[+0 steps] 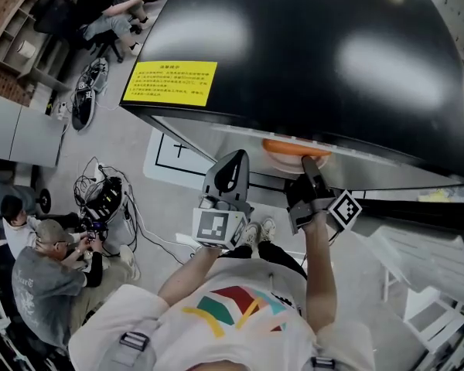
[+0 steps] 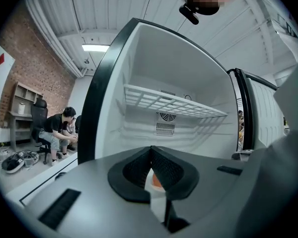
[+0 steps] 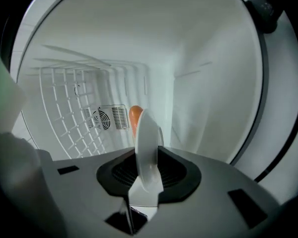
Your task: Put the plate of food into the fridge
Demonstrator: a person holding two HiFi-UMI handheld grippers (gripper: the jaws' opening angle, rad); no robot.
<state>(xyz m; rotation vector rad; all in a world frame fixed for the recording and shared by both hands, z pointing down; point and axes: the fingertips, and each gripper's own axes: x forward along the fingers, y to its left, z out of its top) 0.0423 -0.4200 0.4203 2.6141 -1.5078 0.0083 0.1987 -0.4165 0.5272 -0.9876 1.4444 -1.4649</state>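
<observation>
Facing open fridge (image 2: 188, 68), wire shelf (image 2: 169, 102), brick wall (image 2: 35, 68), grey floor (image 1: 116, 141)

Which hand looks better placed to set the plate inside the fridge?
Right. The right gripper is clamped on the plate by its rim and points into the open fridge. The left gripper, jaws together, just sits beside the plate.

White wire shelf (image 2: 174, 104) spans the fridge (image 2: 188, 63) — cables (image 1: 93, 182) litter the floor (image 1: 131, 145).
</observation>
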